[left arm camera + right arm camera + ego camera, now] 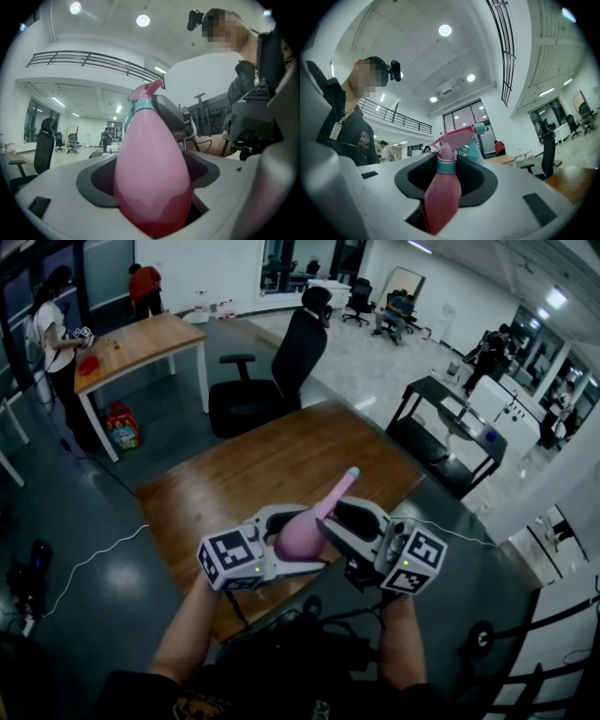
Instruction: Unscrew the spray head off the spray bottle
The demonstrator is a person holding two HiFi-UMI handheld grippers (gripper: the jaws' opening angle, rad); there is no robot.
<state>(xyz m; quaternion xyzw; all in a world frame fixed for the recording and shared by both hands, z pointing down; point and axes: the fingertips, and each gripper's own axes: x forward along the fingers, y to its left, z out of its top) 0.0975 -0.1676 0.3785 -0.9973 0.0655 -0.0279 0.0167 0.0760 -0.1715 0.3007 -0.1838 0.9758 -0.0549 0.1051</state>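
**Head view:** you hold the spray bottle [302, 532] in the air, over the near edge of the wooden table [262, 460]. Its spray head [339, 489] slants up toward 1 o'clock. Your left gripper [286, 542] comes in from 8 o'clock onto the pink body. Your right gripper [339, 527] comes in from 4 o'clock at the neck.

**Left gripper view:** the left gripper [152, 190] is clamped on the bottle's fat pink body [150, 164], which fills the space between the pads. The spray head [146, 93] stands at 12 o'clock.

**Right gripper view:** the right gripper [449, 182] has its jaws spread around the bottle's neck [440, 197]. A dark gap shows at 3 and 9 o'clock of the teal collar [446, 167], so the pads are not pressing. The spray head [457, 138] is on the bottle just above the collar, with its nozzle aimed toward 2 o'clock.
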